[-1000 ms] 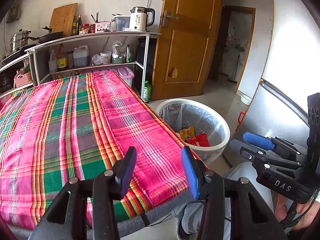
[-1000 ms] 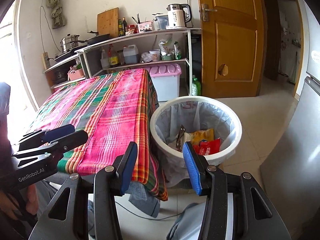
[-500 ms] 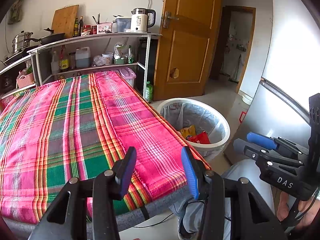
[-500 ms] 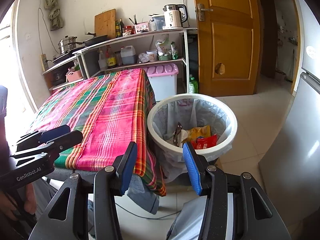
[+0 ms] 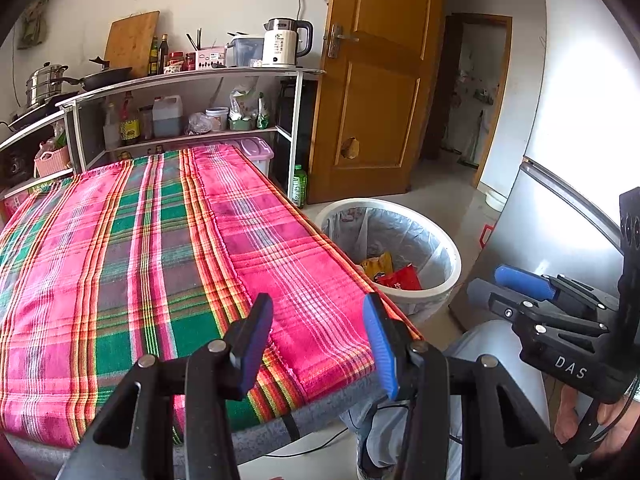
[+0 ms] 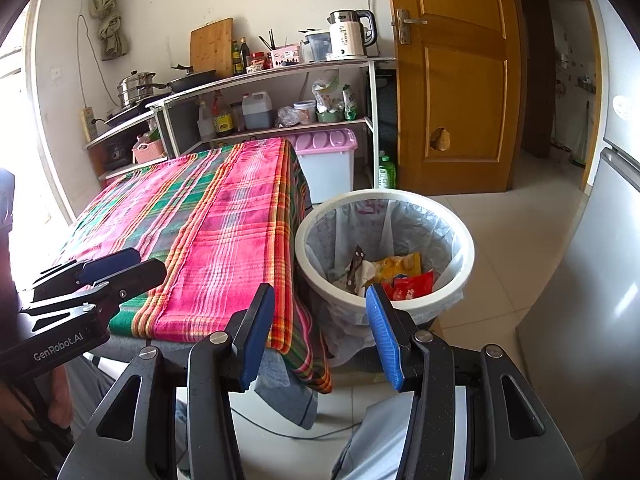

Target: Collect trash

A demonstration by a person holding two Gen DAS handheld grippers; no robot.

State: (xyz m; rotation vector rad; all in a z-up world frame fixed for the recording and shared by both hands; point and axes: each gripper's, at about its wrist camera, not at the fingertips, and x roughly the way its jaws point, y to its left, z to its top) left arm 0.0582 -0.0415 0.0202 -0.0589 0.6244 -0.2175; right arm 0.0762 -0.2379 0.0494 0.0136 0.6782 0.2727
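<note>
Both grippers, left (image 5: 316, 340) and right (image 6: 316, 332), hang wide and empty near the bin (image 6: 466, 248), where several wrappers (image 6: 396, 274) already sit, and with the tablecloth (image 5: 160, 248) beside the bin showing no litter, collecting looks about finished.

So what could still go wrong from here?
Possibly two things. The plaid cloth hangs loose over the table corner right beside the white bin, so a low pass by the right gripper might snag it. A thin cable trails across the floor below, and feet might catch it.
</note>
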